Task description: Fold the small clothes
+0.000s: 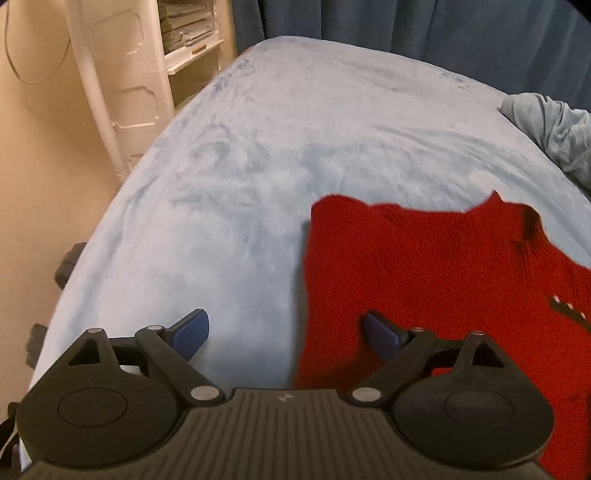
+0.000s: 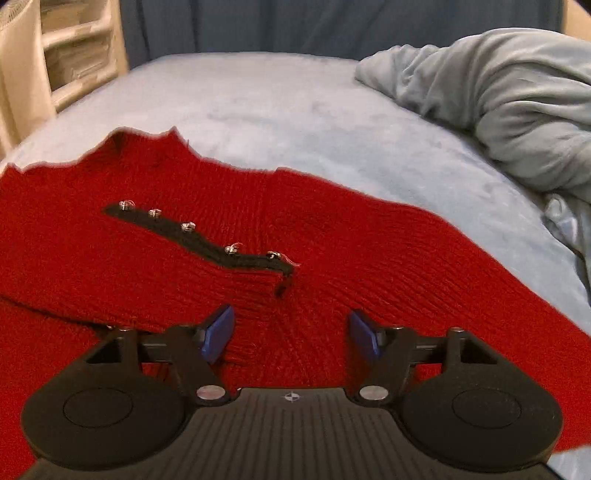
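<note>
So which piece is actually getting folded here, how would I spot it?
Look at the pale blue bed. Lying spread on it near the front is the red knit garment, below the open right gripper. Unlike the bunched grey-blue blanket, it is bright red with a black strip of small silvery buttons.

Pale blue plush bed cover, spread flat. Crumpled grey-blue blanket heaped at its right side. Dark blue curtain behind. White shelving unit with stacked papers, left. Beige wall.
</note>
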Tool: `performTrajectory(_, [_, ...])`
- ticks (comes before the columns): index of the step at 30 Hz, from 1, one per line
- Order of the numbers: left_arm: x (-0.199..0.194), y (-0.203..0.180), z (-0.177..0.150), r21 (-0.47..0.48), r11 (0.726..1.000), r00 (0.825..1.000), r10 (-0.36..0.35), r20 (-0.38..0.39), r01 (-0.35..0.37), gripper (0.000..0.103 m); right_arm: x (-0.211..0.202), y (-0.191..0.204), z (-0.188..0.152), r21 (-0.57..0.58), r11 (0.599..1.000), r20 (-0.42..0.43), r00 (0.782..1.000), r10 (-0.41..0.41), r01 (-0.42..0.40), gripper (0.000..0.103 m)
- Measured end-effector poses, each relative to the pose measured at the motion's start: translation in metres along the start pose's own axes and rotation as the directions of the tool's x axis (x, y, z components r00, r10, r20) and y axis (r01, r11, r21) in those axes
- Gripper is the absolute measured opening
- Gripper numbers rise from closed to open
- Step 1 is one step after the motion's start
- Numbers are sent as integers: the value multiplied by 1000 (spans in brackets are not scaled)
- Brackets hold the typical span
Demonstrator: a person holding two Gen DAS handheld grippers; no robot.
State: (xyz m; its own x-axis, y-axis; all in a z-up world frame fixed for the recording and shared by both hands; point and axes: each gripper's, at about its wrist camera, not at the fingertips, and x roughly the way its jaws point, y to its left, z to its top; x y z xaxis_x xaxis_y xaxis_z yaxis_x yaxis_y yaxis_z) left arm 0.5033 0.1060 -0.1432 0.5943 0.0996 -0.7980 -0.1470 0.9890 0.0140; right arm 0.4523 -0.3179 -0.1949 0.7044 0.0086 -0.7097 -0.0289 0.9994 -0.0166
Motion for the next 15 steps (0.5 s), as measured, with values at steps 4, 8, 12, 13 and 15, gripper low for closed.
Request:
performTrajectory(4, [-50,4,-35,18,1000,1000,2,14,-2,94,-72,-12,-10,163,983,117,991,62,-81,70])
performTrajectory(8, [-124,8,-87,64,998,999,22,42,-24,103,-171,-4,-49,139,979,214,970,117,-149,79])
performTrajectory(12, [-195,9,-139,103,990,991,83,105,-94,103,-253,10,-91,94,982,206,968,145,-167,81])
performTrajectory(13, [-212,10,-150,85,993,993,74,92,-82,103,-268,11,-96,98,980,200,968,153,-176,81])
performTrajectory(15, [-241,8,-168,58,998,997,23,77,-28,103,-296,16,-103,115,969,188,962,196,-220,81])
